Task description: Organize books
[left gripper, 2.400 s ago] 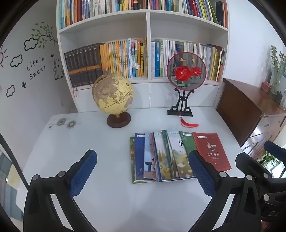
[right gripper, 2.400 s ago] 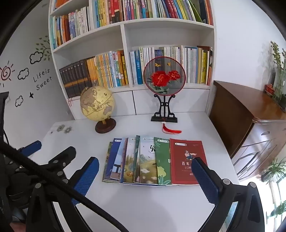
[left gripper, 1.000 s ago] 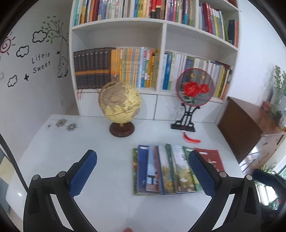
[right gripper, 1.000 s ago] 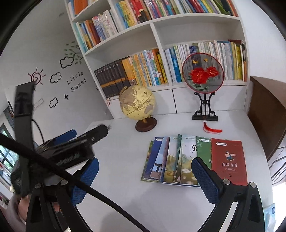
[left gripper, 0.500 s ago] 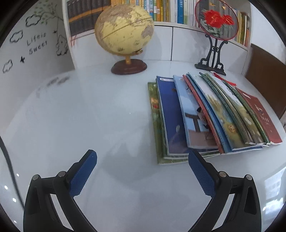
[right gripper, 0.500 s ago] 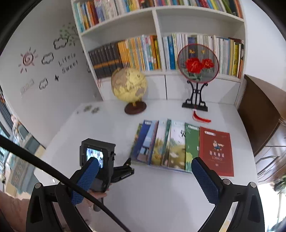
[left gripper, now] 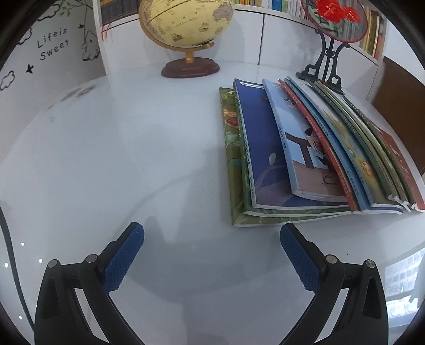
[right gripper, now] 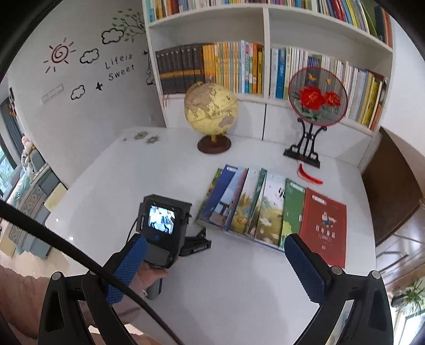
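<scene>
Starting from the left side: the left claw (left gripper: 212, 240) is down low over the white worktop (left gripper: 106, 159), jaws spread wide with nothing between them, and from its own camera the fanned row of books (left gripper: 305, 159) sits up at about 1 o'clock, just past its right fingertip (left gripper: 289, 236). The nearest corner belongs to the green book (left gripper: 231, 164) at the bottom of the fan, almost touching distance from that fingertip but not between the jaws yet. The books' long axis runs away from the claw, toward 12 to 1 o'clock, spines on the left edge, each one overlapping the next as you go right, ending in the red book (right gripper: 325, 223). Further back there's a globe (left gripper: 186, 24) at 12 and a round flower screen on a black stand (left gripper: 334, 21) at 1 to 2 o'clock, both well clear. In the right wrist view you can see the left claw's body with its little screen (right gripper: 162, 216) parked at the fan's near left corner, held by a hand (right gripper: 150, 276). The right claw (right gripper: 212, 254) hangs higher up, also wide open and empty, with the fan at about 12 to 1 o'clock. My guess: the left one is clearly nearer and would have to slide right and forward to square up the spines.
</scene>
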A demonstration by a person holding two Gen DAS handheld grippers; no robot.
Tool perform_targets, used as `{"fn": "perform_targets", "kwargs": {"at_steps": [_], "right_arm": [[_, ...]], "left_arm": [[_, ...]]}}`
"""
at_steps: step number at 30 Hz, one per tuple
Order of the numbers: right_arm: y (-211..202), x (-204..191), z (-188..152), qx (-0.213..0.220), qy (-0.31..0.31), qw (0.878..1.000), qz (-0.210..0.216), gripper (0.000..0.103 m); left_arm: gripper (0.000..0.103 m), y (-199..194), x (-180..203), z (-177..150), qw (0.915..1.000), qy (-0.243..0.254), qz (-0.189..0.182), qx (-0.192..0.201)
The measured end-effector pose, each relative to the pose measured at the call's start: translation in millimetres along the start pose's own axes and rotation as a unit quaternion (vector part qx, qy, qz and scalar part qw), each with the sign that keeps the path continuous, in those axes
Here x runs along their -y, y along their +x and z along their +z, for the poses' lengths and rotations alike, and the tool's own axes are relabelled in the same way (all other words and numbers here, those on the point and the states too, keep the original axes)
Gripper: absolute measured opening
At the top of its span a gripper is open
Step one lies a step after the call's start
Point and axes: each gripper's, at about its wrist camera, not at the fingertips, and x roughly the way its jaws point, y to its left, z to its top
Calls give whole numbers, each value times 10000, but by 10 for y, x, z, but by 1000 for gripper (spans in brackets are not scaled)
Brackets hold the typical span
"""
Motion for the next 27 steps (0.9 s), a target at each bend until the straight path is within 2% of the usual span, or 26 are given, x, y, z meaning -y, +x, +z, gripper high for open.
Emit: {"fn": "perform_targets", "kwargs": {"at_steps": [12,16,19,21,24,27], "right_arm": [[22,29,22,-109,130,9992,373,103],[51,39,77,-223,215,9975,640,103],[1,102,101,-218,334,9978,527,103],[-75,172,77,-199,371,9987,293,103],[-152,356,24,-226,636,9975,197,103],[-270,569,22,-78,1157,9921,481,103]], "left_arm": [[103,8,-23,10,10000,28,-12,-30],[103,10,-25,6,10000,29,-12,-31],[103,9,-27,6,10000,29,-11,-32],[103,7,-31,6,10000,30,-11,-32],[103,10,-26,7,10000,30,-8,-34],[103,10,-27,8,10000,30,-8,-35]]}}
